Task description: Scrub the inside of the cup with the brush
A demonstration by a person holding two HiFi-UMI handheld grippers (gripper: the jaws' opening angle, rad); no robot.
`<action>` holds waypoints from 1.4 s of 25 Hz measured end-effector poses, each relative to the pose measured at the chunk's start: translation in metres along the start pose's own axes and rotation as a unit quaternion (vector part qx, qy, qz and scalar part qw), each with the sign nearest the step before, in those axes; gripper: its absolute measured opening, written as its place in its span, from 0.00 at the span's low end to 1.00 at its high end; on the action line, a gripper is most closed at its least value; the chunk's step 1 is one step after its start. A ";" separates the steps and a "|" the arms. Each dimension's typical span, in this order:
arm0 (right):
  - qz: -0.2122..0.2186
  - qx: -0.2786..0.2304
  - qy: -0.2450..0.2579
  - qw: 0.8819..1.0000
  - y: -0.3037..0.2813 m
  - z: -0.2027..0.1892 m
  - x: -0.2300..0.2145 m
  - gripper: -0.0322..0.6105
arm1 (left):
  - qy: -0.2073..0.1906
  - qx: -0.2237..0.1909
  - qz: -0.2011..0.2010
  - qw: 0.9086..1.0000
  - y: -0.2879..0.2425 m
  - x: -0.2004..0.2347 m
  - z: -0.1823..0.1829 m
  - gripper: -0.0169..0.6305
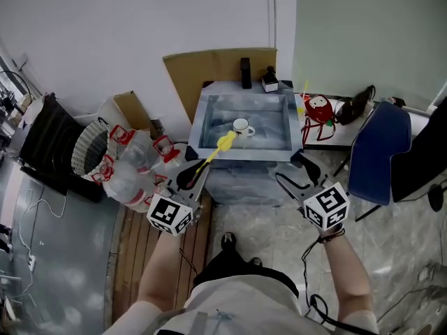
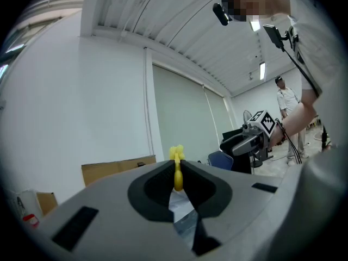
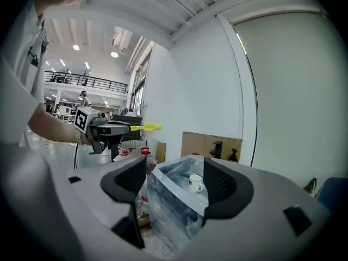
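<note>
Cup (image 1: 242, 126) sits untouched in the basin (image 1: 207, 117), well ahead of you. Your left gripper (image 1: 191, 175) is clamped on the yellow brush (image 1: 223, 144); your right gripper (image 1: 296, 171) hangs with jaws apart, empty. Scrubbing is not yet begun.

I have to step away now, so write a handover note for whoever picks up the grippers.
Left gripper: shut on the brush, held in the air near the basin.
Right gripper: open, empty, also near the basin.
Cup: upright in the basin, nothing touching it.
Done: brush gripped.
Left: probably steady the cup, then scrub its inside.
</note>
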State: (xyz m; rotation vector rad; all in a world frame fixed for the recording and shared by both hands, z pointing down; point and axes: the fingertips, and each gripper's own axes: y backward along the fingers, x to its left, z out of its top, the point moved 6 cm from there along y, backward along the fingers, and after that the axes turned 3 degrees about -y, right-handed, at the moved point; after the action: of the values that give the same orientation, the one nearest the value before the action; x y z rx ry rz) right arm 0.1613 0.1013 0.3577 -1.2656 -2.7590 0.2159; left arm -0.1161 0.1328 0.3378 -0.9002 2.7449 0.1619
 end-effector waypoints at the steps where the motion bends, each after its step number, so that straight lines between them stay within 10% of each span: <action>1: 0.001 0.002 0.000 1.000 -0.002 0.000 -0.002 0.54 | 0.001 0.000 0.001 1.000 -0.002 0.002 -0.001 0.08; 35: -0.029 0.114 -0.066 0.991 -0.214 0.006 -0.119 0.54 | 0.052 0.062 -0.114 0.990 -0.123 0.191 -0.121 0.08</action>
State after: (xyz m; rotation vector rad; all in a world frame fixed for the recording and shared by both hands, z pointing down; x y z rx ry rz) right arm 0.0784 -0.1272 0.3842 -1.1505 -2.7737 0.6124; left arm -0.2153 -0.0965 0.4004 -1.2071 2.6827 -0.0988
